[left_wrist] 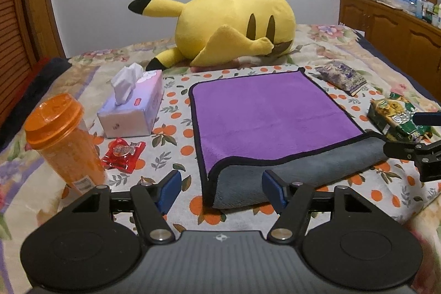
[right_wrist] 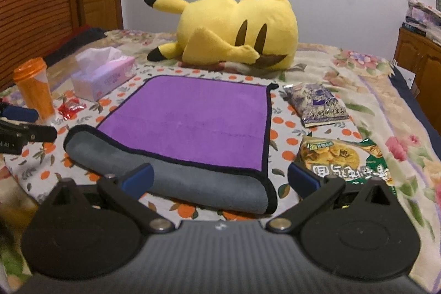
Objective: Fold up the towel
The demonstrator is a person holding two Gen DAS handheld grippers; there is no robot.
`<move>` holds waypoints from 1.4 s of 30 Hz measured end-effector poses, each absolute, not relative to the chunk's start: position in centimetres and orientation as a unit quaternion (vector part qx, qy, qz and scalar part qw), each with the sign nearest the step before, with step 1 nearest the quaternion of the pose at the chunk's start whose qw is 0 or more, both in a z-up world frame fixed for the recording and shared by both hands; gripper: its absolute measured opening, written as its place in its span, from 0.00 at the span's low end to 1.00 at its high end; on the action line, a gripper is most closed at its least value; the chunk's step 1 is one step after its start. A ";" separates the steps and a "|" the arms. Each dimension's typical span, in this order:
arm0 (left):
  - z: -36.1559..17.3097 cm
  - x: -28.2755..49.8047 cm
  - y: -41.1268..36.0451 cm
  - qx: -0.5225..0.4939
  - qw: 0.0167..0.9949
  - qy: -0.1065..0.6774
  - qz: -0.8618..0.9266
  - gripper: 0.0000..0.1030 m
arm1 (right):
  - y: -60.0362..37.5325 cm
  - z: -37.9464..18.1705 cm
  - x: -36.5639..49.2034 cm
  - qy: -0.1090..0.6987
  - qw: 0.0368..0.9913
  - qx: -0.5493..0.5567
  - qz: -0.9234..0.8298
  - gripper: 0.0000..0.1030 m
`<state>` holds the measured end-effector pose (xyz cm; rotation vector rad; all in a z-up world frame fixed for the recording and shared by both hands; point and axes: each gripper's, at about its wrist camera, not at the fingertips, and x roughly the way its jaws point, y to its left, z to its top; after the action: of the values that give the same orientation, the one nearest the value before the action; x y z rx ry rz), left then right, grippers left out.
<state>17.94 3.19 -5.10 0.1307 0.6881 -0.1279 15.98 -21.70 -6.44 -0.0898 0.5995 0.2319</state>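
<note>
A towel (left_wrist: 270,112), purple on top with a grey underside and black edging, lies on the bed. Its near edge is rolled over so a grey band (left_wrist: 289,178) faces me. My left gripper (left_wrist: 222,190) is open and empty just in front of the towel's near left corner. In the right wrist view the towel (right_wrist: 193,117) lies ahead and my right gripper (right_wrist: 220,179) is open and empty around its near right corner (right_wrist: 264,192), not touching. Each gripper shows at the edge of the other's view.
A yellow plush toy (left_wrist: 234,24) lies behind the towel. A tissue box (left_wrist: 132,106), an orange bottle (left_wrist: 63,139) and a red wrapper (left_wrist: 124,153) sit left. A purple packet (left_wrist: 341,76) and a green snack bag (left_wrist: 397,117) sit right. A wooden cabinet (left_wrist: 391,29) stands far right.
</note>
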 end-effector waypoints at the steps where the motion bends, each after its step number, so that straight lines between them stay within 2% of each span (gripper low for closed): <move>1: -5.3 18.3 3.3 0.064 0.936 0.339 -0.063 0.66 | -21.7 -6.6 16.2 0.298 0.947 -0.044 0.115 1.00; 17: -7.4 21.5 3.8 0.055 0.925 0.367 -0.084 0.62 | -22.9 -8.7 19.5 0.341 0.932 -0.031 0.117 1.00; 21: -8.2 22.1 3.6 0.066 0.920 0.375 -0.087 0.57 | -23.2 -9.1 20.1 0.349 0.929 -0.024 0.121 0.99; 22: -8.3 22.2 3.6 0.069 0.919 0.378 -0.085 0.54 | -23.3 -9.2 20.2 0.351 0.928 -0.023 0.122 0.97; 23: -8.5 22.3 3.6 0.071 0.917 0.382 -0.084 0.53 | -23.3 -9.3 20.3 0.354 0.927 -0.021 0.124 0.89; 25: -8.8 22.6 3.7 0.069 0.915 0.387 -0.086 0.52 | -23.5 -9.5 20.6 0.366 0.922 -0.014 0.128 0.85; 34: -9.5 23.2 3.9 0.054 0.907 0.406 -0.102 0.42 | -24.6 -10.2 21.6 0.388 0.912 0.004 0.130 0.84; 42: -9.5 23.0 3.9 0.042 0.904 0.412 -0.108 0.33 | -25.1 -10.2 21.9 0.399 0.904 0.020 0.151 0.67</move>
<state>23.05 3.89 -9.52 0.0875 0.8508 -0.2231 21.90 -25.06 -10.25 0.0413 0.8245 0.3127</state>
